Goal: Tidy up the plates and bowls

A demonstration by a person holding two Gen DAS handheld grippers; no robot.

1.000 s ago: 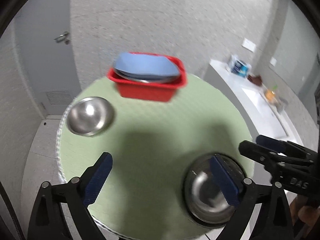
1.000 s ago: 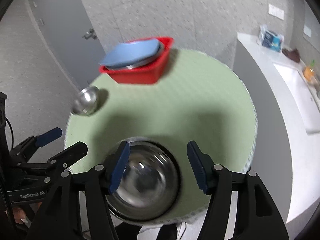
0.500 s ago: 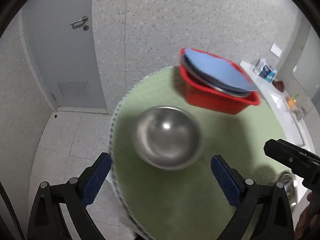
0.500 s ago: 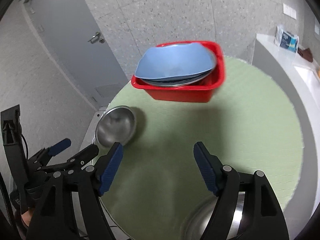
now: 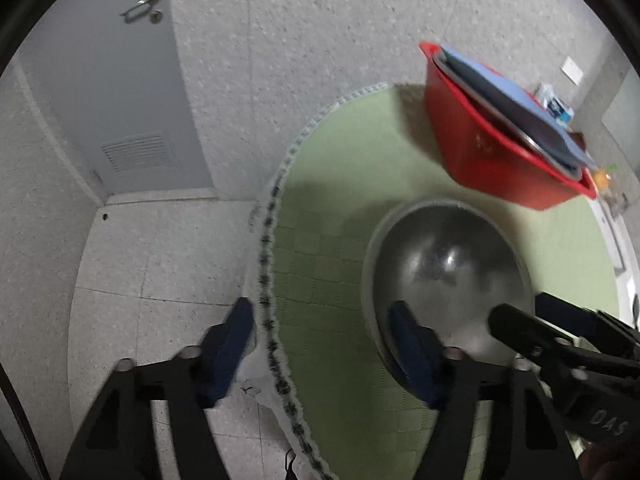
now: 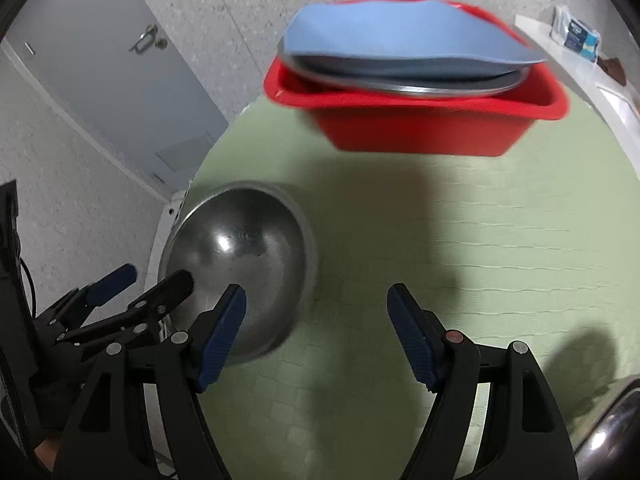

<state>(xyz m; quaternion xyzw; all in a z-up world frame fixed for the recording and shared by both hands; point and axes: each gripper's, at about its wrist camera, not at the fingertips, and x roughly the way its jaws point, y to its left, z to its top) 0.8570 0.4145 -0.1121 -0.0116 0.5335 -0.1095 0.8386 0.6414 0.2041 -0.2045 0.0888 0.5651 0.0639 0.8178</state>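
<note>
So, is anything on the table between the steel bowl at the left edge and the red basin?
Nothing visible: only bare green mat lies between the steel bowl and the red basin. The basin already holds a metal plate under a blue plate.

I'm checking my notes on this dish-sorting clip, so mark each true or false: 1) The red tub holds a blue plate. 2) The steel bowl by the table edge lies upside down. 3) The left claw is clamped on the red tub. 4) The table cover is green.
1) True: the blue plate lies on top in the red tub.
2) False: the steel bowl sits upright, its hollow facing up.
3) False: the left claw is at the steel bowl's near rim, far from the tub, and its jaws have just been closing.
4) True: the table cover is pale green.
</note>
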